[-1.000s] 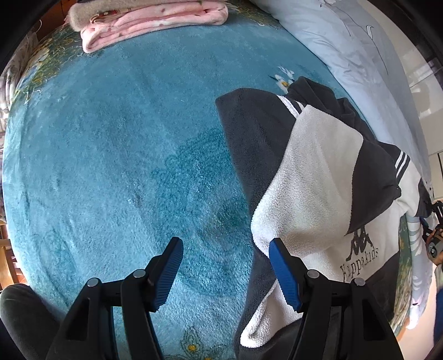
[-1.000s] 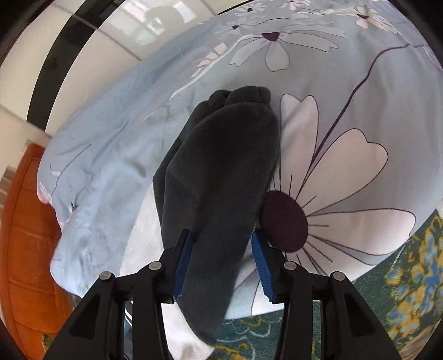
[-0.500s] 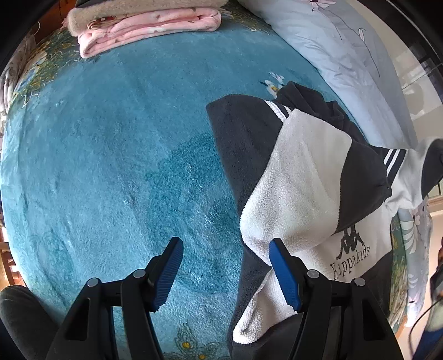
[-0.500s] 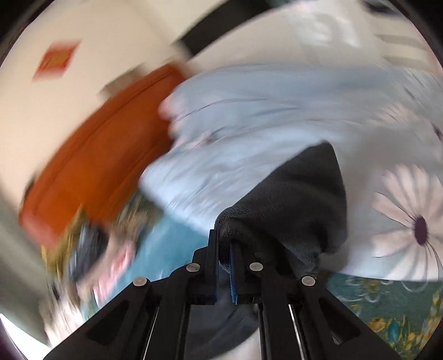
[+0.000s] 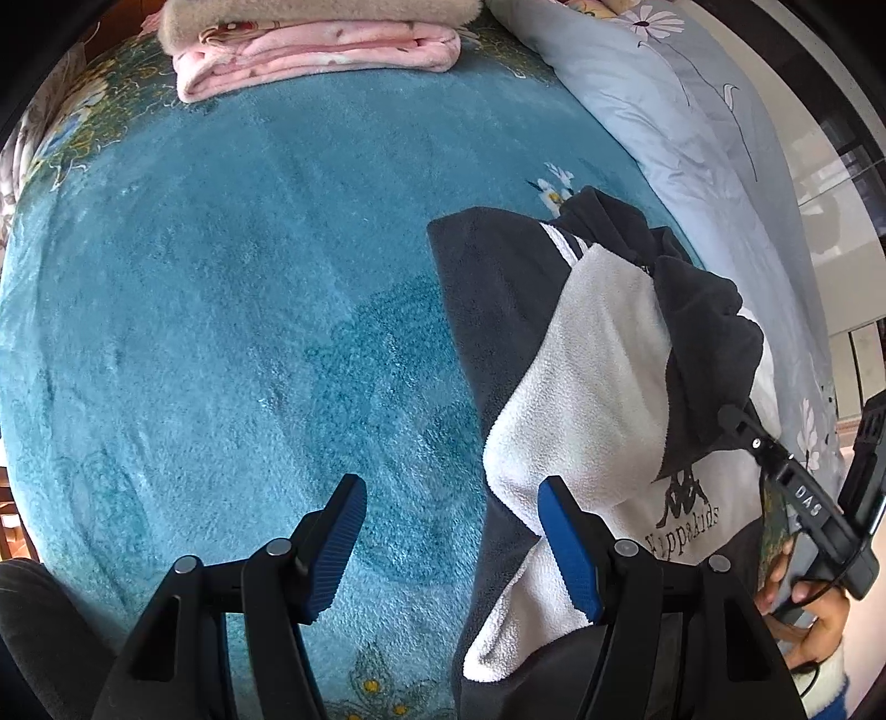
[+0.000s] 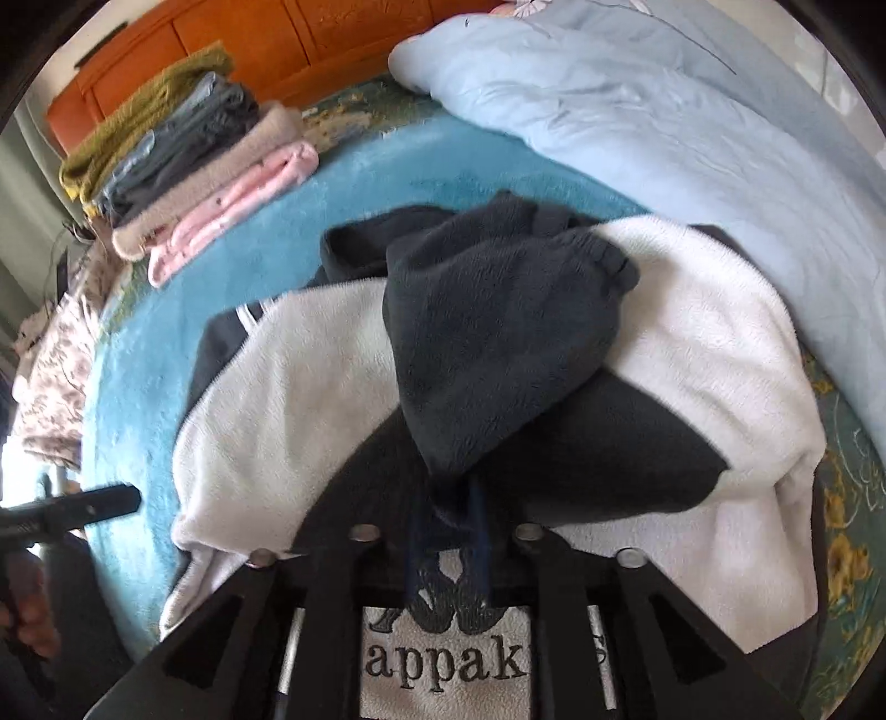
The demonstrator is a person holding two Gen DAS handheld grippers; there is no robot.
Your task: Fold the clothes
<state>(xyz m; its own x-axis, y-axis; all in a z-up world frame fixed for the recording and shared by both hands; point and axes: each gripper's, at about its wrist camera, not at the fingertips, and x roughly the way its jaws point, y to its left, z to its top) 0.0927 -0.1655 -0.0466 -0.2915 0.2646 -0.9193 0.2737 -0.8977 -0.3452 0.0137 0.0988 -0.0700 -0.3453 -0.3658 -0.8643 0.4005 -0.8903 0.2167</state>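
A dark grey and white fleece jacket [image 5: 598,387] lies on the teal blanket [image 5: 221,332], both sleeves folded over its front. My left gripper [image 5: 451,531] is open and empty, low over the blanket at the jacket's left edge. My right gripper [image 6: 446,526] is shut on the dark grey sleeve cuff [image 6: 498,343], holding it over the jacket's chest above the logo [image 6: 443,659]. In the left wrist view the right gripper [image 5: 736,421] reaches in from the right onto the dark sleeve [image 5: 709,354].
A stack of folded clothes [image 6: 183,166], pink at the bottom, sits at the blanket's far end; it also shows in the left wrist view [image 5: 315,44]. A light blue floral duvet [image 6: 692,138] lies along the right side. An orange headboard [image 6: 310,39] stands behind.
My right gripper has carried the dark sleeve from over the duvet back across the jacket's chest. My left gripper stayed open over the blanket, shifting slightly.
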